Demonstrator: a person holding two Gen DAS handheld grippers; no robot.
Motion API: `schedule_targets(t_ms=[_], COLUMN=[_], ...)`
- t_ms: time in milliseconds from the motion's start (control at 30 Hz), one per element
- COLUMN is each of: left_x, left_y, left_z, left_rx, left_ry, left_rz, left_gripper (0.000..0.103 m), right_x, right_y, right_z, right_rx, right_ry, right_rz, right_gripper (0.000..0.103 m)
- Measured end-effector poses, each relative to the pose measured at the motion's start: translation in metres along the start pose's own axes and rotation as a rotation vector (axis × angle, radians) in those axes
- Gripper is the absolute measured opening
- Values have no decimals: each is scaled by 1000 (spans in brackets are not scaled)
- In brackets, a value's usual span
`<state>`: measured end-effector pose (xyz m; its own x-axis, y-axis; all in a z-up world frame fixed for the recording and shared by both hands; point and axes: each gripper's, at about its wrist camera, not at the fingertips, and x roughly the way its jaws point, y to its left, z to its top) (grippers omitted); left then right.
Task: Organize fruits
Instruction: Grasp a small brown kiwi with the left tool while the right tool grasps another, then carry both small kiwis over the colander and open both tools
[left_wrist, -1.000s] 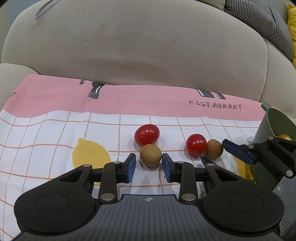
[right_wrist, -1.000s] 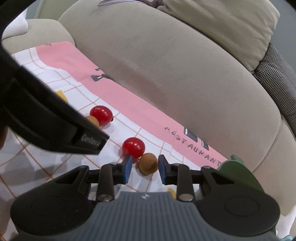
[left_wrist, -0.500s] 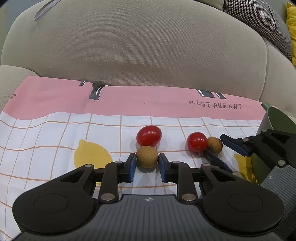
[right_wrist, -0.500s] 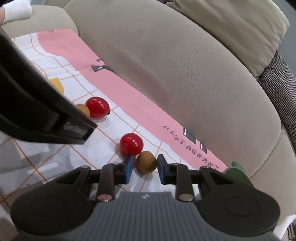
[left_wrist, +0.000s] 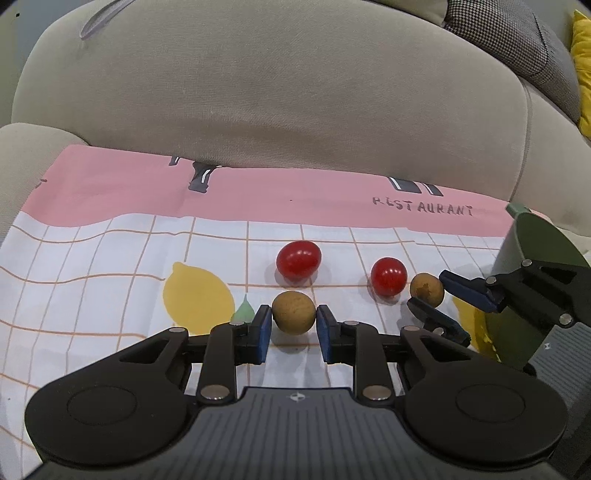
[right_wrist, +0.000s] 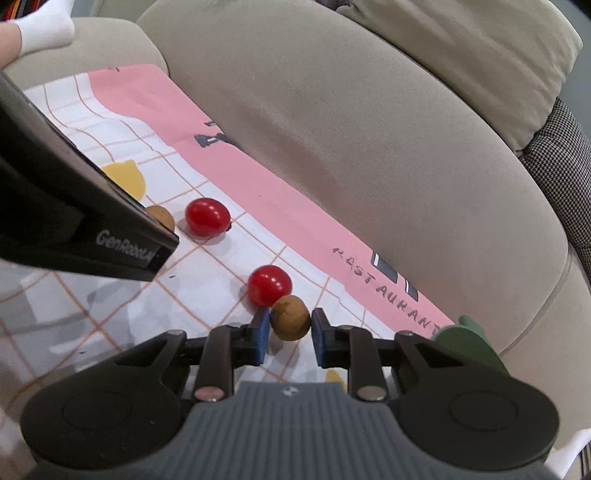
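Two small brown fruits sit on the checked cloth (left_wrist: 92, 266) spread over the sofa (left_wrist: 295, 110), each with a red tomato just behind it. The left gripper (left_wrist: 293, 328) has its blue pads closed on the left brown fruit (left_wrist: 293, 312), the left tomato (left_wrist: 298, 259) close beyond. The right gripper (right_wrist: 286, 334) clamps the right brown fruit (right_wrist: 290, 317), which touches the right tomato (right_wrist: 269, 285). A green container (left_wrist: 532, 251) stands at the cloth's right edge.
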<state>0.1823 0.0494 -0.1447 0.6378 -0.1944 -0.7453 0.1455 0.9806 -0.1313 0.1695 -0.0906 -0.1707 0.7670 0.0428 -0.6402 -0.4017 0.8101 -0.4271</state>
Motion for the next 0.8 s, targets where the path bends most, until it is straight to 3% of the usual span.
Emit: schedule_targets(t_ms=[400,800], left_x=[-42,-98], left_y=[-20,-58], left_z=[-5,-17], left_rx=[28,46], left_ry=[8,19], left_rz=[-11,-80], left_gripper=[29,29], right_x=[-58,-125], right_y=[-35,-76], right_z=[-4,-26], right_rx=[271,471], right_ry=[7,-17], right_rz=[162,322], right_gripper=[20,20])
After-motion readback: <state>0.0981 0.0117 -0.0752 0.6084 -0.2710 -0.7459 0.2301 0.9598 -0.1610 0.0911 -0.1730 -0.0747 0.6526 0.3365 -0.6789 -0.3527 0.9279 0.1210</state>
